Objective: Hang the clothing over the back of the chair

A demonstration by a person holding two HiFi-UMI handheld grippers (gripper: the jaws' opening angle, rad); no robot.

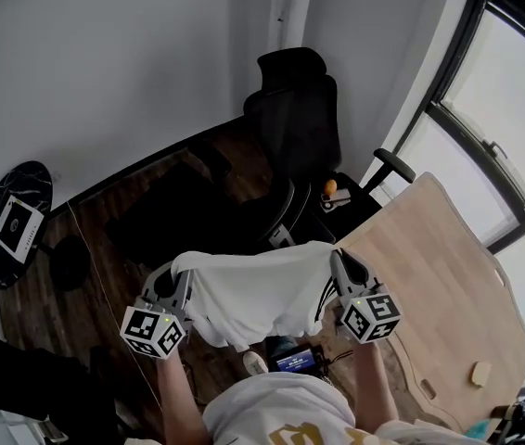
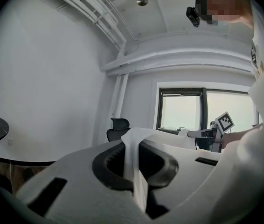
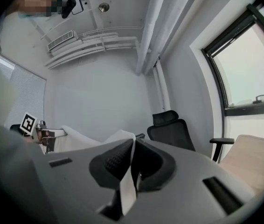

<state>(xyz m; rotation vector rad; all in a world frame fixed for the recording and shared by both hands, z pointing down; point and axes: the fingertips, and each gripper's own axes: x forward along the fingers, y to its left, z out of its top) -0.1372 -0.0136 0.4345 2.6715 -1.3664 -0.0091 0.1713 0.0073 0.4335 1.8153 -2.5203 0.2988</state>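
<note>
- My left tongs (image 2: 133, 148) are clamped tight on a fold of the white shirt (image 1: 253, 295). The right tongs (image 3: 133, 148) pinch its other top corner the same way.
- In the head view the shirt hangs stretched between them in mid-air, apart from the chair (image 1: 292, 123), which stands at 12 o'clock from it.
- The chair's seat and base melt into the dark floor, so I can't trace them.
- The counter (image 1: 434, 286) lies at 3 o'clock, just beside the right tongs.
- The shirt hides whatever sits directly beneath it.
</note>
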